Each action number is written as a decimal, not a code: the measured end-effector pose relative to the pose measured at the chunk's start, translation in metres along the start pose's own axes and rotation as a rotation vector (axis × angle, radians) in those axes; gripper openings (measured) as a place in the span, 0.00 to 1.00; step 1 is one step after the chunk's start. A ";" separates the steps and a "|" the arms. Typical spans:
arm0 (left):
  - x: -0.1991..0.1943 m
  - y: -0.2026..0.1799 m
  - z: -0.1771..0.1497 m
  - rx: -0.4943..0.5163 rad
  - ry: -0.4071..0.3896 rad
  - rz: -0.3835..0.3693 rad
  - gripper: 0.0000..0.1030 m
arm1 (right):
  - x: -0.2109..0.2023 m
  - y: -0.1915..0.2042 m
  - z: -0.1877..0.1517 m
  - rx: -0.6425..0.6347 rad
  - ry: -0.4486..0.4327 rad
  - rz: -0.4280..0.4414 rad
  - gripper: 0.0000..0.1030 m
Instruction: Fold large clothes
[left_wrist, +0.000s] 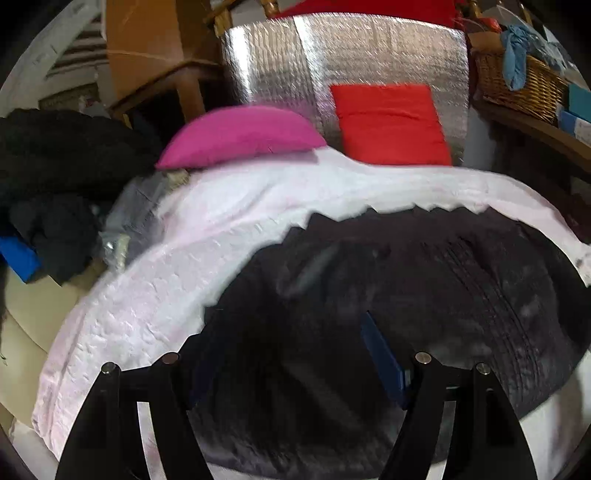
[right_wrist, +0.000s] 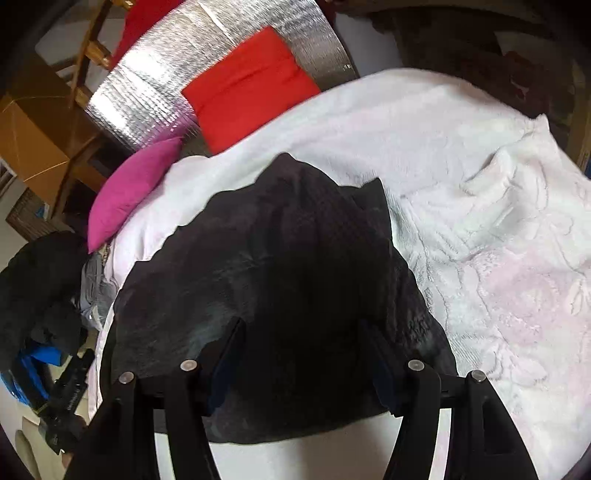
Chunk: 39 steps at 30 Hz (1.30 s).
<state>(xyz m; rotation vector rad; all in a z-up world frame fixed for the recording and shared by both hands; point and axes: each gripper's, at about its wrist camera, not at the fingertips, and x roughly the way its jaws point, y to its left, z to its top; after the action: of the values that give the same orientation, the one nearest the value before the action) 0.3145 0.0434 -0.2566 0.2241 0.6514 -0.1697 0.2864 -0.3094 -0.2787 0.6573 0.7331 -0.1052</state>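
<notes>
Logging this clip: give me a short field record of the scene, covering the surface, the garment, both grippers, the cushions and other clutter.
surface: white bedspread, textured, covering the bed
garment: dark garment spread on the bedspread, rumpled, not yet folded
left gripper: jaws open, above the garment, nothing gripped
right gripper: jaws open, above the garment, nothing gripped
cushions: pink cushion and red cushion at the far end, against a silver foil panel
clutter: pile of dark clothes beside the bed; wicker basket on a shelf
</notes>
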 end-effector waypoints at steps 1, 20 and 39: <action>0.002 -0.002 -0.004 -0.001 0.030 -0.021 0.72 | -0.003 0.004 -0.004 -0.012 -0.001 0.006 0.65; -0.112 -0.026 -0.038 0.055 -0.021 0.075 0.79 | -0.090 0.071 -0.078 -0.209 -0.273 -0.172 0.72; -0.387 0.013 -0.029 -0.091 -0.476 0.121 1.00 | -0.339 0.175 -0.180 -0.497 -0.546 -0.206 0.72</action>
<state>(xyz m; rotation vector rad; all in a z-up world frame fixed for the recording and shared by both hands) -0.0024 0.0966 -0.0385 0.1270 0.1710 -0.0716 -0.0182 -0.1088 -0.0672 0.0616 0.2736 -0.2698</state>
